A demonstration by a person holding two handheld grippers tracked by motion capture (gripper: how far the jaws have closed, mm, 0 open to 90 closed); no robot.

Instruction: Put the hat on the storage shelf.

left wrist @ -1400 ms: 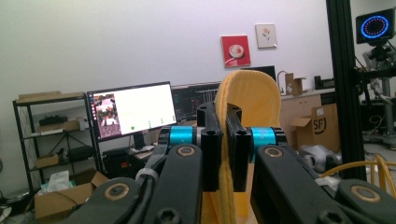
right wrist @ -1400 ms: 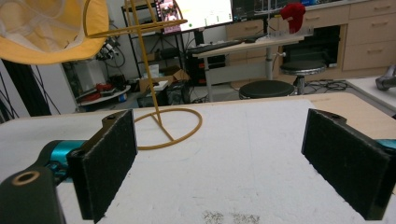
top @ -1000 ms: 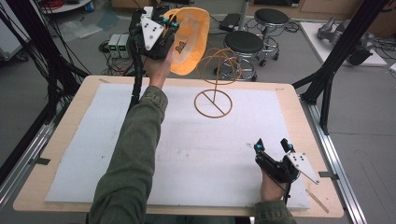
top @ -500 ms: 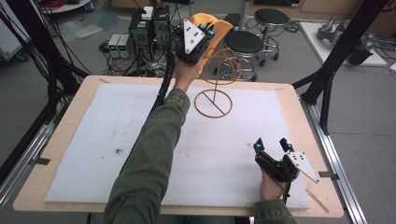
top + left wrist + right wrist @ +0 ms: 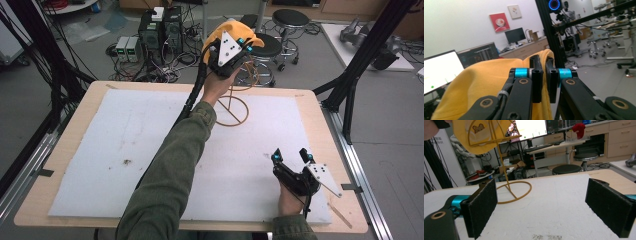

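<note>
Overhead, the left gripper (image 5: 243, 46) pinches the yellow cap (image 5: 486, 82); the right gripper (image 5: 291, 156) gapes empty.

**Left arm stretched far, right hand resting near**

The left gripper (image 5: 235, 50) is raised at the end of a fully extended arm, jaws pinched together on yellow fabric. The right gripper (image 5: 292, 159) sits low by the person's side of the table — jaws spread wide.

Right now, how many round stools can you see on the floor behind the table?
2. One black stool stands just behind the yellow cap; the other stool stands farther back to its right. More may be hidden.
</note>
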